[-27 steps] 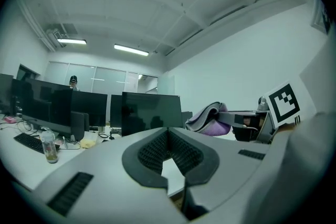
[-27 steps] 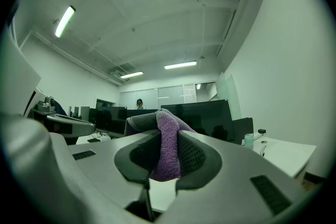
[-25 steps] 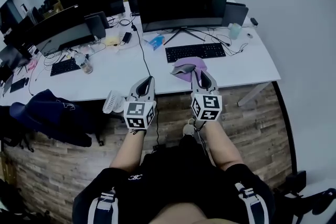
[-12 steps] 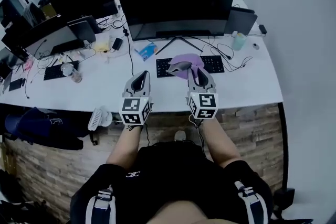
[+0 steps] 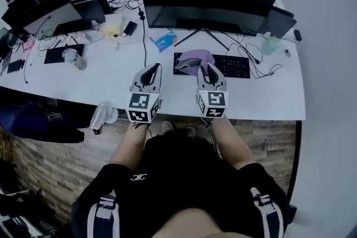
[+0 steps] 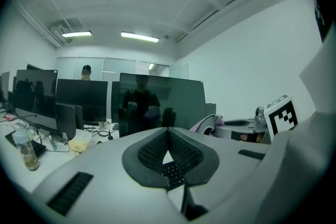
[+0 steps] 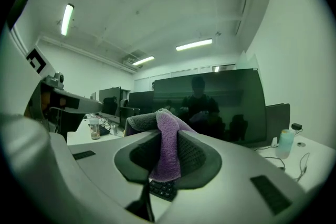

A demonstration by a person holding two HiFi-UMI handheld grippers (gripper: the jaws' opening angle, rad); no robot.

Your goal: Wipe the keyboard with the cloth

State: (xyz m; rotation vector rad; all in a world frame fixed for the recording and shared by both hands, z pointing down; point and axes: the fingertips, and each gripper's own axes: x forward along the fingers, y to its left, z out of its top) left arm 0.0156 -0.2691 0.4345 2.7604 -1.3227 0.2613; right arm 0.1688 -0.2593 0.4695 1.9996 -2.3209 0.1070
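Observation:
A black keyboard (image 5: 234,67) lies on the white desk (image 5: 262,97) below a wide dark monitor (image 5: 206,0). My right gripper (image 5: 203,67) is shut on a purple cloth (image 5: 192,61), which hangs over the keyboard's left end. In the right gripper view the cloth (image 7: 168,149) is pinched between the pads, with keyboard keys (image 7: 163,189) showing below. My left gripper (image 5: 154,68) hovers over bare desk left of the keyboard. Its jaws meet at the tip with nothing between them (image 6: 168,134). A few keys (image 6: 172,170) show through the gap.
A blue packet (image 5: 163,40) lies left of the monitor stand. A pale bottle (image 5: 271,44) and cables sit at the right. A glass jar (image 5: 73,58), a second keyboard (image 5: 58,54) and more monitors stand at the left. A small white fan (image 5: 100,117) hangs by the desk's front edge.
Both grippers have come forward over the desk. The cloth in the right gripper has moved from in front of the keyboard to over its left end. The left gripper stays shut and empty.

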